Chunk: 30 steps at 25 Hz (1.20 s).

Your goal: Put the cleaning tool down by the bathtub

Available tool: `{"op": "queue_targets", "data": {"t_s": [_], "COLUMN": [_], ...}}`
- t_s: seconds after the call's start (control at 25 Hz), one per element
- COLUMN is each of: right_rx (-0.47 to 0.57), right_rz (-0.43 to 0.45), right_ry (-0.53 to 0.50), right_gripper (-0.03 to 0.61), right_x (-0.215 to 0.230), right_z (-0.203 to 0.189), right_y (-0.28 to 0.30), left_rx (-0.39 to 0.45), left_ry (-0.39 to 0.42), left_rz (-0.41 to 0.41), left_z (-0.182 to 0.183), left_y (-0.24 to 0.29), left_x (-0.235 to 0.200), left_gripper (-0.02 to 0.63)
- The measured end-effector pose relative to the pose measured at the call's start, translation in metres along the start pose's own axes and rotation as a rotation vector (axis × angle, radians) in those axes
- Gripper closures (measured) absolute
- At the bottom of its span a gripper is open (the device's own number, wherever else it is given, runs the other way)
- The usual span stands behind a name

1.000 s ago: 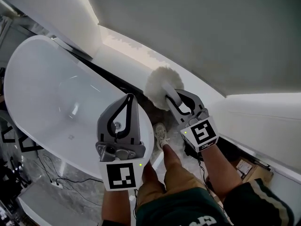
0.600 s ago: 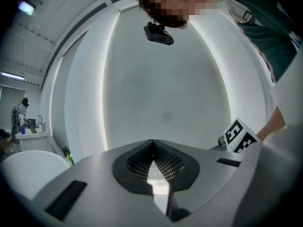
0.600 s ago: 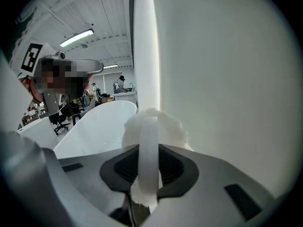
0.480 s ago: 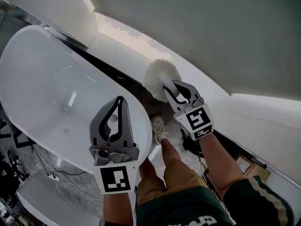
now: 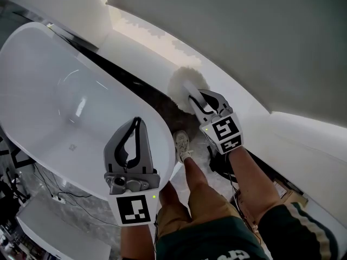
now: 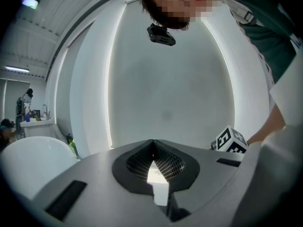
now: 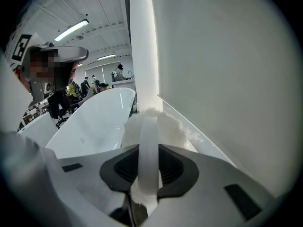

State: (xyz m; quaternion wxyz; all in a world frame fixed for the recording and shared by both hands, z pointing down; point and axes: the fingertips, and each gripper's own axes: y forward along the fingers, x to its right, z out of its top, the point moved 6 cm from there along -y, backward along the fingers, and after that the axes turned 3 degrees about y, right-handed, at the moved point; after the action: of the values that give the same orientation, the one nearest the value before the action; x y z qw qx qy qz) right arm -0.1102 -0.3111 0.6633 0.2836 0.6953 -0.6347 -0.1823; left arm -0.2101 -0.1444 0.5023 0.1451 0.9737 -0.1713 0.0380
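Observation:
The cleaning tool is a fluffy white duster head (image 5: 183, 85) on a white handle (image 7: 147, 150). My right gripper (image 5: 195, 98) is shut on that handle and points down, with the head hanging over the dark gap between the white bathtub (image 5: 51, 85) and the wall ledge. In the right gripper view the duster head (image 7: 163, 122) sticks out past the jaws, with the bathtub (image 7: 97, 119) to its left. My left gripper (image 5: 137, 122) hovers over the tub's near rim, shut with nothing between its jaws. In the left gripper view the tips (image 6: 152, 142) meet.
A white ledge (image 5: 146, 50) runs along the grey wall behind the tub. The person's shoe (image 5: 183, 146) stands on the floor just right of the tub end. Cables (image 5: 49, 191) lie on the floor under the tub's near side.
Both grippers have sunk lower. The right one has carried the duster head down toward the gap beside the tub; its grip on the handle is unchanged.

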Motion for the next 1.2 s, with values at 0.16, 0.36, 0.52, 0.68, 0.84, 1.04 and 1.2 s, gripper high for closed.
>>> {"op": "queue_targets", "data": {"t_s": [0.16,0.36,0.52,0.68,0.84,1.04,1.2], "right_rx": [-0.019,-0.053,-0.091,-0.104,-0.136,-0.2,-0.276], "right_rz": [-0.003,0.0,0.014,0.014,0.002,0.004,-0.004], "right_ry": [-0.015,-0.029,-0.035,-0.016,-0.021,-0.028,-0.04], "right_gripper": [0.486,0.486,0.486,0.486,0.486,0.486,0.486], "right_x": [0.007,0.015,0.021,0.032,0.039,0.045,0.049], "right_z": [-0.002,-0.008,-0.011,-0.014,-0.018,-0.027,-0.035], "right_y": [0.019,0.044,0.068,0.091,0.106,0.127,0.144], "left_rx": [-0.024,-0.034,-0.047,-0.052,-0.051,-0.041,-0.049], "left_ry": [-0.036,-0.063,-0.065,-0.05,-0.062,-0.064,-0.065], "left_rz": [0.021,0.046,0.053,0.064,0.073,0.071,0.073], "left_z": [-0.013,-0.022,-0.027,-0.033,-0.037,-0.041,-0.045], "left_y": [0.003,0.006,0.009,0.014,0.02,0.031,0.036], "left_x": [-0.004,-0.009,-0.016,-0.026,-0.03,-0.032,-0.032], "left_gripper": [0.606,0.607,0.607,0.606,0.607,0.607,0.606]}}
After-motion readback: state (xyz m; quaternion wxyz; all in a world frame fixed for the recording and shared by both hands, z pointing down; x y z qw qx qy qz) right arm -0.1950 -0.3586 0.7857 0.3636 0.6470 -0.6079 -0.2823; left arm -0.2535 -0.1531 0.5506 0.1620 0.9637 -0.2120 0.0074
